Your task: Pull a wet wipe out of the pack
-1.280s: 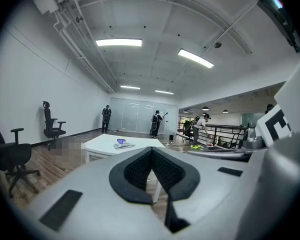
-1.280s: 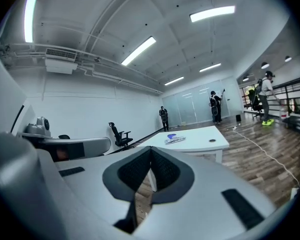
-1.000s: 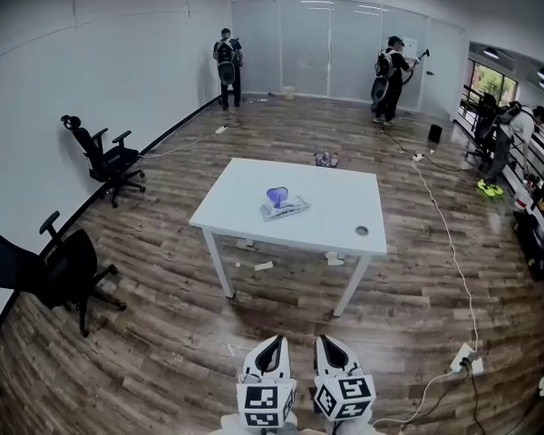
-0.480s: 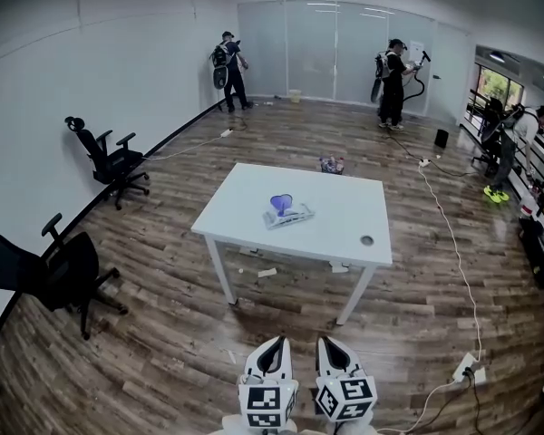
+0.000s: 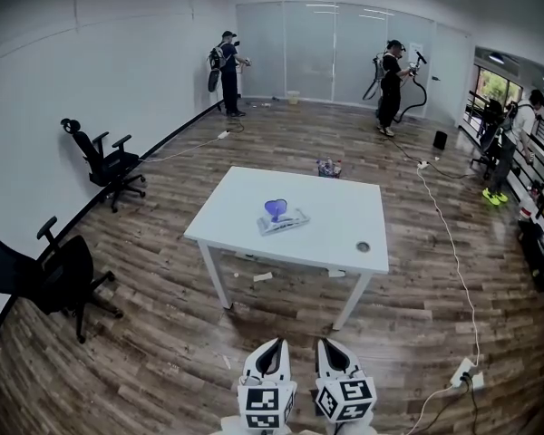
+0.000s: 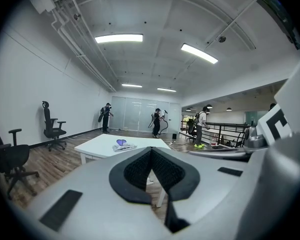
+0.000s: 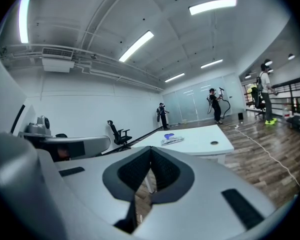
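Your left gripper (image 5: 271, 344) and right gripper (image 5: 332, 343) sit side by side, jaws together and empty, because the wipe pack (image 5: 282, 218) lies well ahead, mid-table (image 5: 344, 238), out of reach.

Room bright & even, cool white light from ceiling strip lamps (image 6: 119, 38); some daylight thru window (image 5: 491, 84) far right. Soft sheen on floor (image 5: 145, 352); faint shadow under table (image 5: 344, 207). Head view: heavy fisheye, walls bow twd edges. Both gripper views: round black vignette; left gripper (image 6: 151, 156) & right gripper (image 7: 151, 154) soft close-up, far room sharper. In right gripper view, upper-left lamp (image 7: 24, 14) blown out.
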